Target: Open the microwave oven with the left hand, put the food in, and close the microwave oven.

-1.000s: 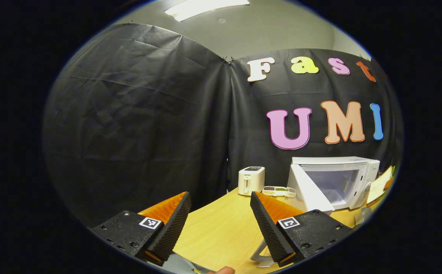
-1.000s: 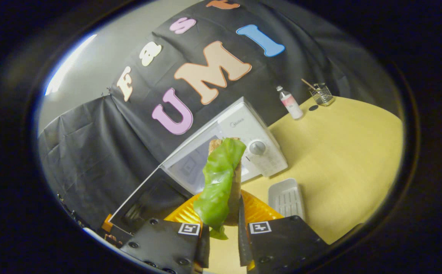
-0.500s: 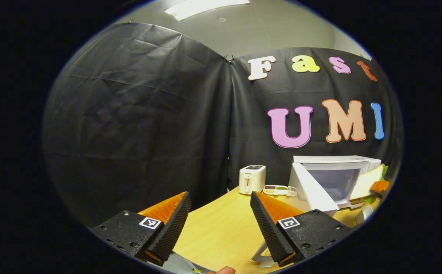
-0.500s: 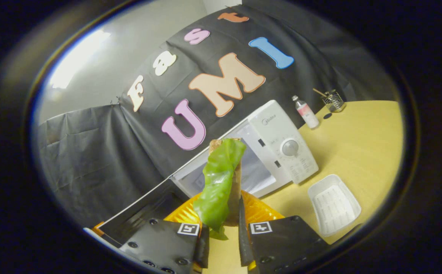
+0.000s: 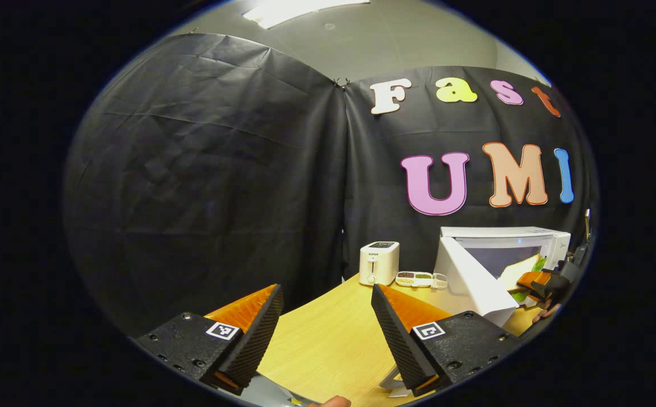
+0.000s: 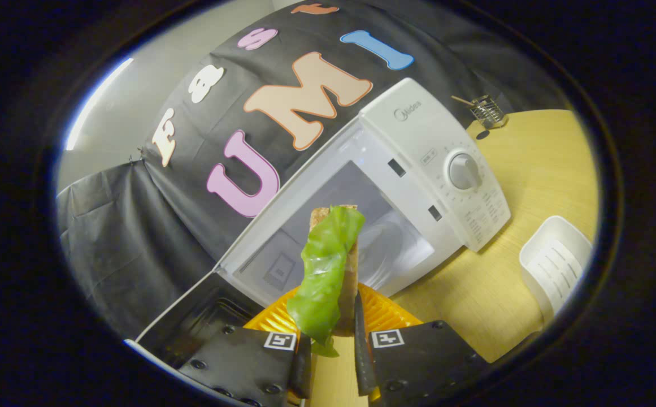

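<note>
A white microwave [image 6: 441, 141] stands on the wooden table with its door [image 6: 192, 316] swung open to the left; its cavity [image 6: 361, 226] lies just ahead of the food. My right gripper [image 6: 330, 356] is shut on a sandwich with a green lettuce leaf [image 6: 325, 271], held upright before the opening. In the left gripper view the microwave [image 5: 503, 237] with its open door [image 5: 469, 280] sits far right, and the sandwich [image 5: 522, 274] in the right gripper [image 5: 542, 281] is at its mouth. My left gripper [image 5: 325, 328] hangs open over the table, holding nothing, well back from the microwave.
A white toaster [image 5: 378, 263] and a small divided dish [image 5: 418, 278] stand left of the microwave by the wall. A white tray [image 6: 556, 265] lies on the table [image 6: 531, 169] right of the microwave; a wire holder [image 6: 487, 111] stands at the far back.
My right gripper has carried the sandwich closer, up to the microwave's open cavity, which now looms larger. The left gripper has barely moved.
</note>
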The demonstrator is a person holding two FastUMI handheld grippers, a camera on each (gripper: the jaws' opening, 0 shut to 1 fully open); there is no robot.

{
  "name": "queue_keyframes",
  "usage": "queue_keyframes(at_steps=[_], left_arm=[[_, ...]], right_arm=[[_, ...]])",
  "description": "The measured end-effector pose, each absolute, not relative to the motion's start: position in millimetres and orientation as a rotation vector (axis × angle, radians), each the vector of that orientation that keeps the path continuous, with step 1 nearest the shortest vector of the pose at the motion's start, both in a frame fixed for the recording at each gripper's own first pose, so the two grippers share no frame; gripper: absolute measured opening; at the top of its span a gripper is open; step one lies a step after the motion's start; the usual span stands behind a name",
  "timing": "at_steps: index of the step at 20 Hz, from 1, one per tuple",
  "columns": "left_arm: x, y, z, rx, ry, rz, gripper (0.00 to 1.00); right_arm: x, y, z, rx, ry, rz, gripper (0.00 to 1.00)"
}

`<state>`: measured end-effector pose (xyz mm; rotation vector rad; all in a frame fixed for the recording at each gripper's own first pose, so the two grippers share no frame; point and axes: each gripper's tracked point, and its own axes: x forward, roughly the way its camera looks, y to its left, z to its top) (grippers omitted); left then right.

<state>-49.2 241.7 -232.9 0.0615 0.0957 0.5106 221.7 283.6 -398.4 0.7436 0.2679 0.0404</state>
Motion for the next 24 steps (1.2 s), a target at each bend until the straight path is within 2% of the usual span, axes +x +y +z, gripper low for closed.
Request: queue_keyframes(at_steps=[1, 3, 5, 10, 11, 12, 15, 16, 18, 19, 20, 21, 24], left_arm=[[-50, 244, -232, 0.045, 0.09, 0.528, 0.96], [-51, 236, -232, 0.059, 0.096, 0.496, 0.96], [-53, 245, -230, 0.079, 0.093, 0.527, 0.95], [-47, 238, -234, 0.06, 0.105, 0.503, 0.95], [-46, 237, -235, 0.054, 0.106, 0.5, 0.92], [-45, 236, -236, 0.05, 0.106, 0.496, 0.95], [-45, 240, -239, 0.053, 0.112, 0.508, 0.92], [-45, 241, -239, 0.056, 0.113, 0.511, 0.95], [-45, 243, -240, 0.059, 0.116, 0.517, 0.95], [-45, 243, -239, 0.058, 0.117, 0.518, 0.95], [-44, 242, -240, 0.056, 0.118, 0.516, 0.95], [-44, 241, -241, 0.053, 0.119, 0.514, 0.95], [-44, 238, -239, 0.049, 0.111, 0.504, 0.95]], right_arm=[[233, 286, -402, 0.736, 0.264, 0.035, 0.34], [250, 296, -411, 0.729, 0.283, 0.051, 0.34], [262, 310, -409, 0.703, 0.277, 0.082, 0.34], [300, 320, -403, 0.681, 0.257, 0.069, 0.34], [306, 322, -407, 0.672, 0.263, 0.06, 0.26], [310, 322, -412, 0.66, 0.274, 0.054, 0.26], [320, 321, -425, 0.635, 0.295, 0.041, 0.26], [324, 319, -425, 0.629, 0.293, 0.034, 0.26], [328, 313, -434, 0.559, 0.314, 0.005, 0.39], [328, 314, -434, 0.535, 0.325, 0.004, 0.32], [332, 314, -433, 0.51, 0.335, -0.008, 0.32], [332, 307, -433, 0.476, 0.333, -0.034, 0.43], [341, 291, -437, 0.361, 0.324, -0.071, 0.6]])
